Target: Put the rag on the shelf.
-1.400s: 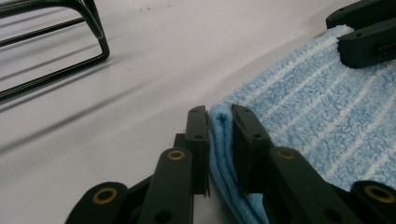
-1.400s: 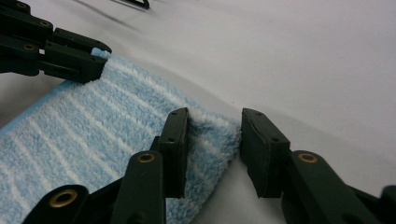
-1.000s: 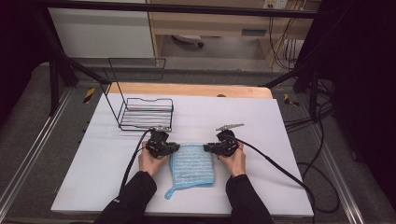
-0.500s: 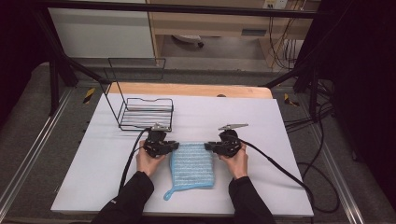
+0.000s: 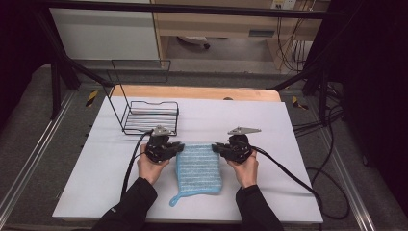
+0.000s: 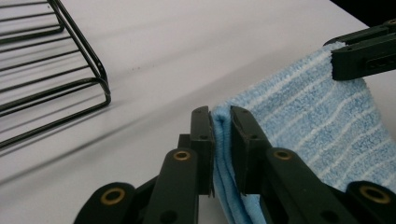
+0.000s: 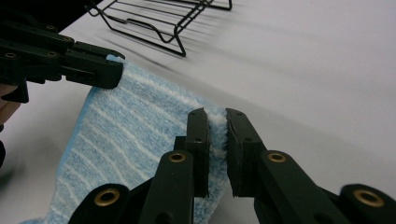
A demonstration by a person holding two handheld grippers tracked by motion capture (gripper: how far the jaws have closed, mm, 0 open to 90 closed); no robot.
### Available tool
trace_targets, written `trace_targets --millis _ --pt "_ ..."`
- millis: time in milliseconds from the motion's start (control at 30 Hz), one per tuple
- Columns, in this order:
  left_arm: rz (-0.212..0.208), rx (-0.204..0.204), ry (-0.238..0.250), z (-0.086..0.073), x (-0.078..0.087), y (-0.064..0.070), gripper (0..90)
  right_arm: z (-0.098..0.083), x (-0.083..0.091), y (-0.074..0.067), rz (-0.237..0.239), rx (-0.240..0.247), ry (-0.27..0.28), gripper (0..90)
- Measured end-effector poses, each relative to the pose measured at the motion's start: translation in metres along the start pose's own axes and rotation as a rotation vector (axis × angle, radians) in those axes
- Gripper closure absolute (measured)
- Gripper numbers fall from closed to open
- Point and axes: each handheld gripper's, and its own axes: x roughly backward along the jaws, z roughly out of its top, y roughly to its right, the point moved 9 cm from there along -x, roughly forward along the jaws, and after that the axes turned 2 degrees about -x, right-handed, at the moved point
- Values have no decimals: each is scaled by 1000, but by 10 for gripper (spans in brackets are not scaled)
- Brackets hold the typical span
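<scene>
A light blue striped cloth [image 5: 198, 166] hangs between both grippers above the white table [image 5: 284, 125], its far edge lifted and its near end with a small loop trailing on the table. My left gripper [image 5: 179, 147] is shut on the cloth's far left corner [image 6: 223, 126]. My right gripper [image 5: 215, 147] is shut on the far right corner [image 7: 217, 126]. In the left gripper view the other gripper's jaws [image 6: 362, 53] pinch the opposite corner. The right gripper view shows the left one [image 7: 88, 65] doing the same.
A black wire rack [image 5: 146, 115] stands at the back left of the table, just beyond my left gripper. A wooden board [image 5: 192, 92] runs along the table's far edge. Cables [image 5: 288, 173] trail from both grippers.
Both grippers have risen a little and moved away from the person, lifting the cloth's far edge off the table. The cloth now hangs stretched between them.
</scene>
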Motion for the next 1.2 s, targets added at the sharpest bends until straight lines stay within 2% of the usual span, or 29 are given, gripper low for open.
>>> trace_targets --millis 467,600,933,1200 --pt "1 -48 96 21 26 13 801 18 28 -16 16 -1 168 811" --pt "13 -66 119 25 34 16 801 22 33 -21 -4 28 205 812" --pt "15 -75 173 33 55 20 801 37 45 -42 2 65 299 812" --pt "20 -72 226 42 73 17 801 48 50 -56 15 79 351 813"
